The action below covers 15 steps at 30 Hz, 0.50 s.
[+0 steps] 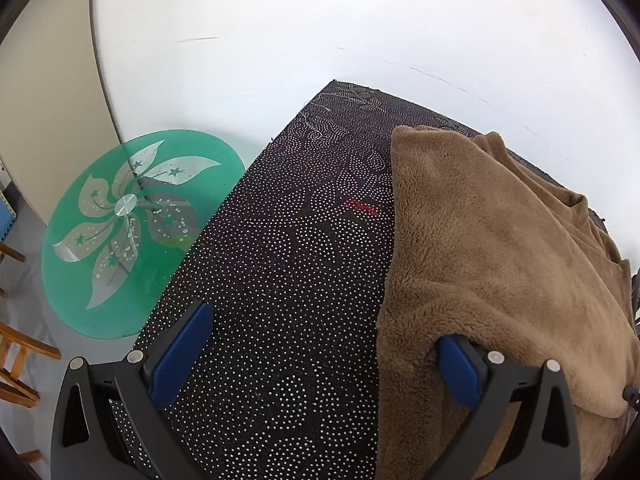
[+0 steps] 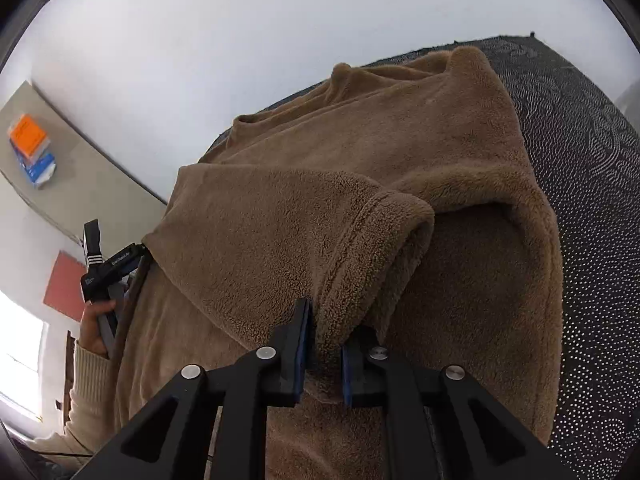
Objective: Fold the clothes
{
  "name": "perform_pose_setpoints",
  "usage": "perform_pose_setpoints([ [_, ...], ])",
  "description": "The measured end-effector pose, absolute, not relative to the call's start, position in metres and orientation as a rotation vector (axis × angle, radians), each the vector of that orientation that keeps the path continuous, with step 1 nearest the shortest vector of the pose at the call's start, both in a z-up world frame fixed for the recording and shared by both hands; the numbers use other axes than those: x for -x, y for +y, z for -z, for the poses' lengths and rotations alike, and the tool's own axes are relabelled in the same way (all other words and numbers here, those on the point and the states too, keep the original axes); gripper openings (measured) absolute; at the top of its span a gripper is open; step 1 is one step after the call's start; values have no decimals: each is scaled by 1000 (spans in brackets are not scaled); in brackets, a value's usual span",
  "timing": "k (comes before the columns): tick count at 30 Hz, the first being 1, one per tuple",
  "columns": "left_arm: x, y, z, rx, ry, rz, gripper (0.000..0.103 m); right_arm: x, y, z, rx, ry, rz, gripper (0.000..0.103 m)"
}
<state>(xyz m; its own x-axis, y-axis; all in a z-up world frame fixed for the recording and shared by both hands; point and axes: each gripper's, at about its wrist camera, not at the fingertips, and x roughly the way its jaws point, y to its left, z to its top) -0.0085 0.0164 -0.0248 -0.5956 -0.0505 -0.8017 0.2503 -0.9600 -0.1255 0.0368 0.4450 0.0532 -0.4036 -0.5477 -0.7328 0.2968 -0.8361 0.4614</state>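
Observation:
A brown fleece garment [image 1: 492,240] lies on a black mat with white dots [image 1: 280,260]. In the left wrist view my left gripper [image 1: 320,360] stands wide open over the mat. Its right finger [image 1: 460,372] is at the garment's near left edge, and nothing is between the pads. In the right wrist view the garment [image 2: 360,152] fills the middle, with a sleeve folded across its body. My right gripper [image 2: 326,356] is shut on the hemmed sleeve cuff [image 2: 360,264], which rises from between the blue pads.
A round green glass table [image 1: 132,236] with a flower pattern stands left of the mat, and wooden chair parts [image 1: 20,360] sit at the far left. A white tabletop [image 1: 320,32] lies beyond the mat. A person's hand [image 2: 94,328] in a cream sleeve holds the other gripper's handle.

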Motion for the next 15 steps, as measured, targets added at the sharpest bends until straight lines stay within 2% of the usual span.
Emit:
perform_pose_setpoints([
  [2,8,16,25,-1319,336,2644,103,-39,446,-59,-1308,-298,2276,22],
  [3,8,16,24,-1338,330,2649,103,-42,449,-63,-1301,-286,2303,33],
  [4,8,16,23,-1359,323,2655,103,-45,454,-66,-1292,-278,2332,59],
  [5,7,14,22,-1377,335,2658,103,-48,459,-69,-1283,-271,2361,70],
  [6,7,12,21,-1396,350,2660,103,-49,465,-72,-1268,-286,2379,77],
  [10,1,7,16,-1425,390,2652,103,-44,481,-87,-1194,-348,2423,77],
  [15,-7,14,4,-1400,277,2654,103,-23,480,-80,-1197,-362,2394,77],
])
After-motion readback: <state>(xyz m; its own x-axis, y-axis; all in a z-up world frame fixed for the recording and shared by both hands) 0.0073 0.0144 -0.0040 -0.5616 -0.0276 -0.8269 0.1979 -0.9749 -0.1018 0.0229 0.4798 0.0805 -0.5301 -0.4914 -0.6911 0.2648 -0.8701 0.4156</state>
